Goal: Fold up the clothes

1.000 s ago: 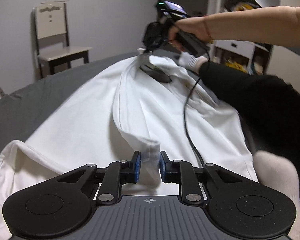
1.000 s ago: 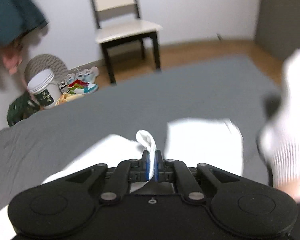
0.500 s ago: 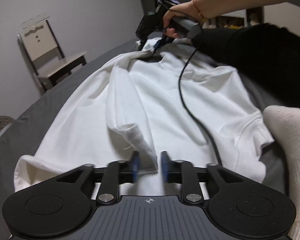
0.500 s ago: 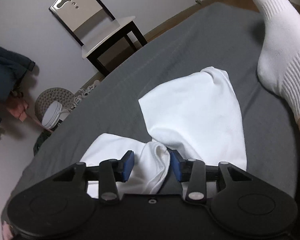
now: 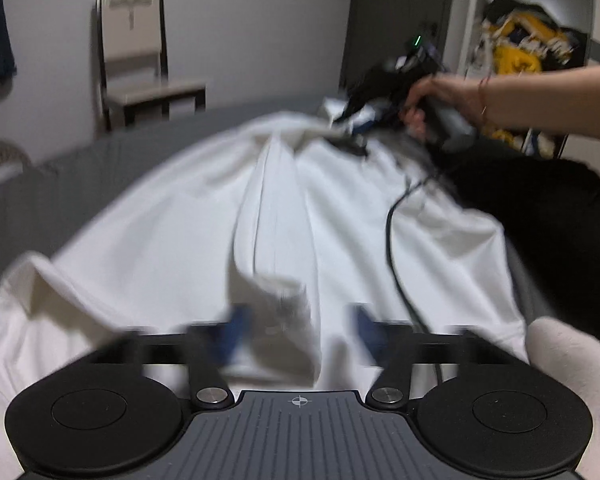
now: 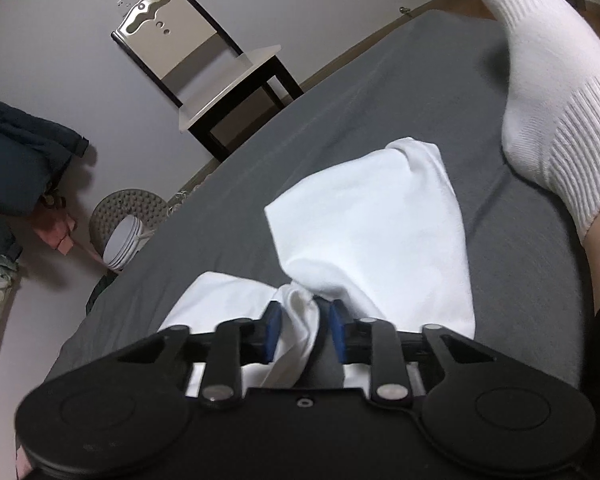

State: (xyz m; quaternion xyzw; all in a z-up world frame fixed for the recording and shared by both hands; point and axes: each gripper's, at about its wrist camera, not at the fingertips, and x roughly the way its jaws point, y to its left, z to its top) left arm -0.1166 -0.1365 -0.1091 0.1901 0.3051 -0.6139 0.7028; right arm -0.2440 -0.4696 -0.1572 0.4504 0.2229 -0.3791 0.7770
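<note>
My left gripper [image 5: 300, 336] stands wide apart over the white shirt [image 5: 204, 216], which lies spread on the grey bed [image 6: 380, 112], a raised fold between its fingers; my right gripper [image 6: 305, 332] is parted too, bunched cloth loose between its blue pads [image 6: 272, 332]. A white sock [image 6: 552, 92] rests beside the sleeve.

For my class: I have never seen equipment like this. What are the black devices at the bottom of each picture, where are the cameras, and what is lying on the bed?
Each picture comes from a camera mounted on a hand-held two-finger gripper, looking forward along its fingers. A person holds one in each hand; no robot arm is involved. The left gripper is open, blurred by motion, with a fold of the white T-shirt between its blue pads. The right gripper, seen in the other view too, is open around bunched shirt fabric. The shirt lies spread on a grey bed. The person's white sock rests alongside.
</note>
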